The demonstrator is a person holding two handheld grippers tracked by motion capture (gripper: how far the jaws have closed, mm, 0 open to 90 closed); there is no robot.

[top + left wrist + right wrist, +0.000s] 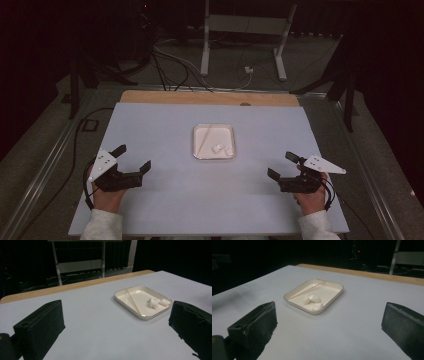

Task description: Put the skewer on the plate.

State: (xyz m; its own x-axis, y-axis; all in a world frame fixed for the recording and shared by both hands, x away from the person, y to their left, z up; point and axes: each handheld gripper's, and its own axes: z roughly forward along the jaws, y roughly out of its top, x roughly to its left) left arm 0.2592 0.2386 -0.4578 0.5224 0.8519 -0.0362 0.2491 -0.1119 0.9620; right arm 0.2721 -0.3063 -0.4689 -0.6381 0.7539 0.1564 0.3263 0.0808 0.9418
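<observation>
Dark room, pale blue-white surface (165,200): your left gripper (133,158) and right gripper (281,165), fingers spread wide and empty, sit near its front corners. At its middle, the shallow cream square tray (230,131) holds white cotton balls (218,148) and a thin wooden stick (205,139); a careless pinch could crush a ball or tip the light tray.

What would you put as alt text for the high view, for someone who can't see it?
A white square tray holding a thin stick and cotton balls sits mid-table, with an open left gripper and open right gripper resting either side nearer the person.
</observation>
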